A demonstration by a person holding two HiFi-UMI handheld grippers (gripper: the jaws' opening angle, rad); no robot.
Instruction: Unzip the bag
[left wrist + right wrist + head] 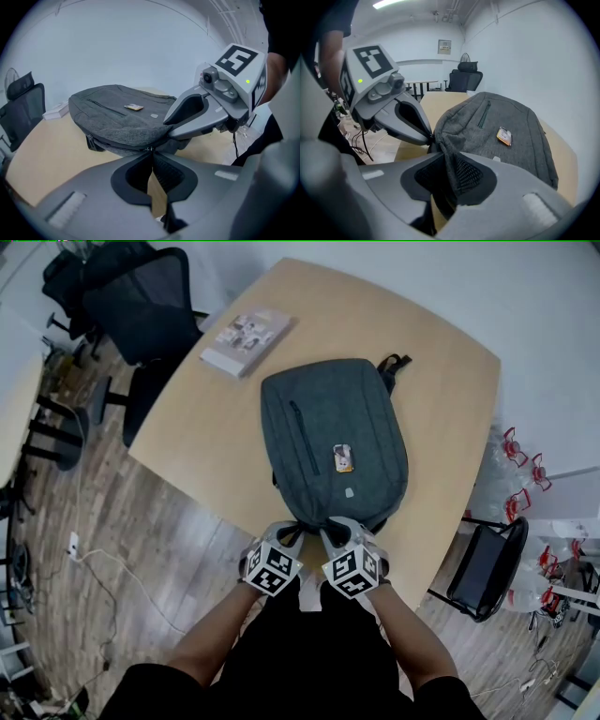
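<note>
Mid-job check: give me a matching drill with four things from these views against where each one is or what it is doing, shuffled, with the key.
1. book
2. left gripper
3. right gripper
4. office chair

A. clamped on a fold of the bag's grey fabric
B. on the floor, beyond the table's left side
C. jaws together at the zip pull
D. lying on the table near its far left corner

Pairs: 1-D, 2-C, 3-A, 4-B

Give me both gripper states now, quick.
Left gripper: closed on the zipper pull at the near edge of the backpack.
Right gripper: closed, pinching a fold of the backpack's fabric.
</note>
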